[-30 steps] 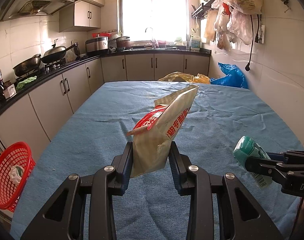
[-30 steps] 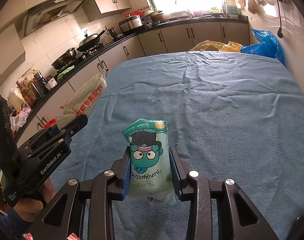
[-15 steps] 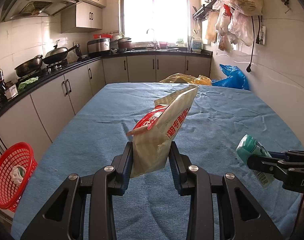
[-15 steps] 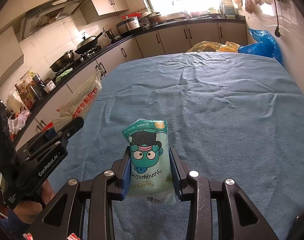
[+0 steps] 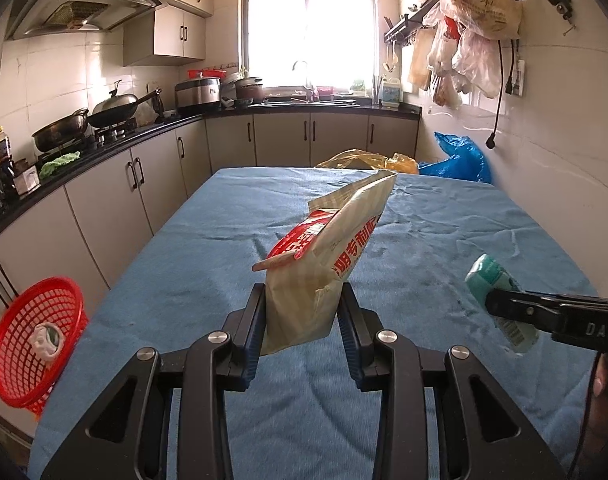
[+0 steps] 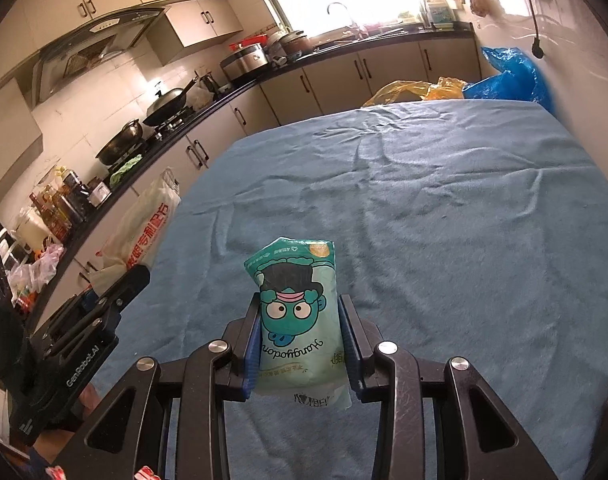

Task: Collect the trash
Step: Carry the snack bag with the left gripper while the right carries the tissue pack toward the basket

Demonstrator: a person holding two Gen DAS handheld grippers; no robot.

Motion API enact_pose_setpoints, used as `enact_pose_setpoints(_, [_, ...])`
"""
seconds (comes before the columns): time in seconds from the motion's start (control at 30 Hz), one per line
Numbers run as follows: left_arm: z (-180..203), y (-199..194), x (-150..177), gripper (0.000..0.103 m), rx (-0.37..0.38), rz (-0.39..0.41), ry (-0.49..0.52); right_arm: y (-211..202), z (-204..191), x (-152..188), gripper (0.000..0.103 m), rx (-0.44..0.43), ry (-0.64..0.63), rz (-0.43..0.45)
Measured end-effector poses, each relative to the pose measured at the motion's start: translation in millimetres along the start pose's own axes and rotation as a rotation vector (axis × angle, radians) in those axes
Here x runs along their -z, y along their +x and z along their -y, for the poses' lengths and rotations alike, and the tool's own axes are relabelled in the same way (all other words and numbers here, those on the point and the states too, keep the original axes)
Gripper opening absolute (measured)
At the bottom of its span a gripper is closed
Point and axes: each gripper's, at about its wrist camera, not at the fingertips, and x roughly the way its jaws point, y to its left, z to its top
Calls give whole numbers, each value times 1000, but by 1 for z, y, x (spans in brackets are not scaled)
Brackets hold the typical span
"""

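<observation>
My left gripper (image 5: 303, 306) is shut on a cream and red snack bag (image 5: 328, 264) and holds it upright above the blue-clothed table (image 5: 224, 240). My right gripper (image 6: 300, 320) is shut on a teal cartoon snack packet (image 6: 296, 320), also above the table. The teal packet shows at the right of the left wrist view (image 5: 500, 304). The cream bag shows at the left of the right wrist view (image 6: 144, 232). A red basket (image 5: 32, 340) with a crumpled wrapper inside stands on the floor left of the table.
Kitchen counters (image 5: 104, 148) with woks and pots run along the left and back. Yellow (image 5: 364, 160) and blue plastic bags (image 5: 456, 158) lie beyond the table's far edge. Bags hang on the right wall (image 5: 476, 20).
Both grippers have risen and eased slightly to the right, still holding their packets. The red basket sits a little further left and lower in the left wrist view.
</observation>
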Motion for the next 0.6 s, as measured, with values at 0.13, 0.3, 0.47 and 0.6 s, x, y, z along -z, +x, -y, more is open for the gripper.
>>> enact_pose_setpoints(0.13, [-10,-16,5,34,1,10,-13,0,-14,6,38,-27,-5,-10])
enact_pose_setpoints(0.3, [-27,-33,7,34,-10,25,-39,2,-40,9,38,-56,-33,-23])
enact_pose_setpoints(0.47, [-51,-50,12,34,-27,45,-78,7,-69,10,38,-73,-78,-35])
enact_pose_setpoints(0.6, [-66,-58,14,34,-44,55,-110,13,-90,11,38,-89,-102,-52])
